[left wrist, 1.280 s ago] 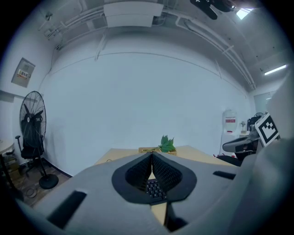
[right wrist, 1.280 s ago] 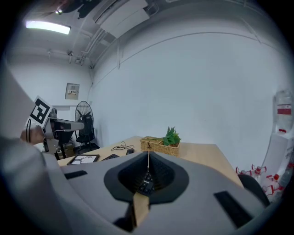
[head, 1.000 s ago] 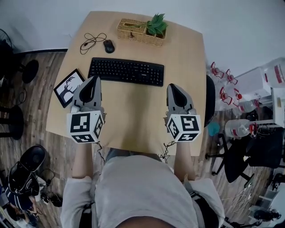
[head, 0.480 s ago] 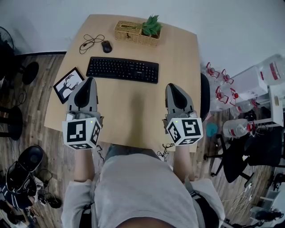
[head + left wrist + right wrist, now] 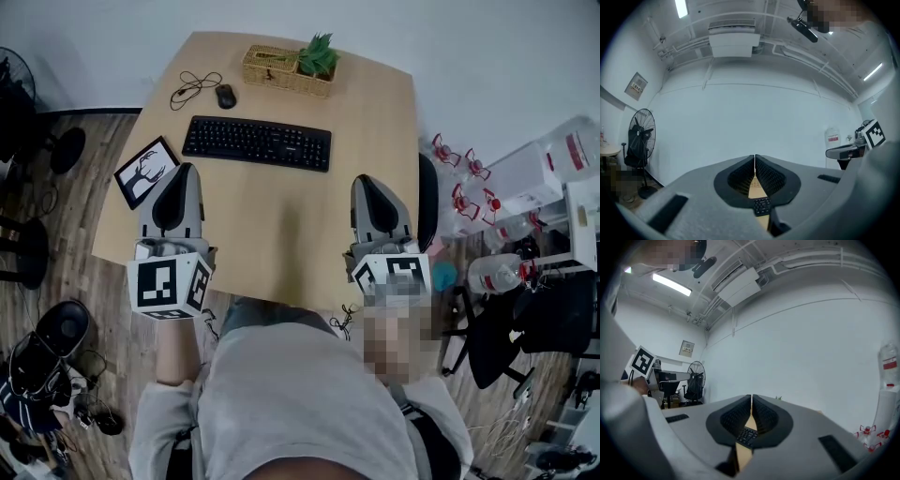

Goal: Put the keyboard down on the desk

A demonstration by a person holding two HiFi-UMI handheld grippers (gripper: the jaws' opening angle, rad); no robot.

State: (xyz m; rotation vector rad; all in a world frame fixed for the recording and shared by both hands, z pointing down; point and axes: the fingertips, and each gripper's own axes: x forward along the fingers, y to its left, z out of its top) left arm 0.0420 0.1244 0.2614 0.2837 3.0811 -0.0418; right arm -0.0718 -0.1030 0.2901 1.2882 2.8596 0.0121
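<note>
My left gripper (image 5: pixel 184 171) and right gripper (image 5: pixel 367 181) have drawn back toward the lower frame, both pressed together, empty; the keyboard (image 5: pixel 257 142) lies on the desk (image 5: pixel 281 234), upper centre

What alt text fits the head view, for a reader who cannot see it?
A black keyboard lies on a wooden desk, while a person holds the left gripper and right gripper, both shut and empty, over its near edge. Behind the keyboard are a mouse and a wicker basket with a plant; a tablet lies at the left.
</note>
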